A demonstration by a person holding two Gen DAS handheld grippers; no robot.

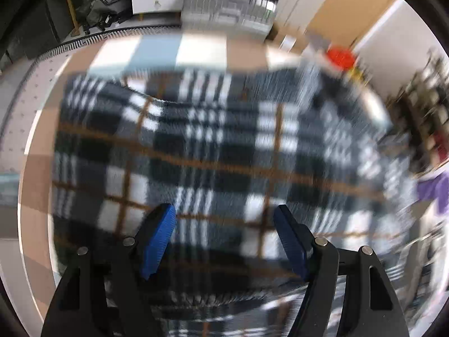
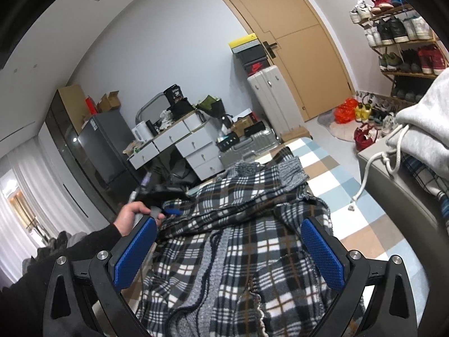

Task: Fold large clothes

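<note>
A large plaid fleece garment (image 2: 247, 238), black, white and grey with brown lines, lies spread on a checked rug (image 2: 359, 224). In the left wrist view it is blurred and fills the middle (image 1: 213, 151). My left gripper (image 1: 224, 213) is open just above the plaid cloth, nothing between its blue pads. In the right wrist view the left gripper (image 2: 168, 210) shows in the person's hand at the garment's left edge. My right gripper (image 2: 230, 224) is open and empty, above the garment's near part.
A grey box or seat (image 2: 398, 185) with a grey hoodie (image 2: 423, 118) and its dangling cord stands at the right. White drawers (image 2: 182, 143), suitcases (image 2: 269, 98), a door (image 2: 303, 42) and a shoe rack (image 2: 401, 33) are beyond the rug.
</note>
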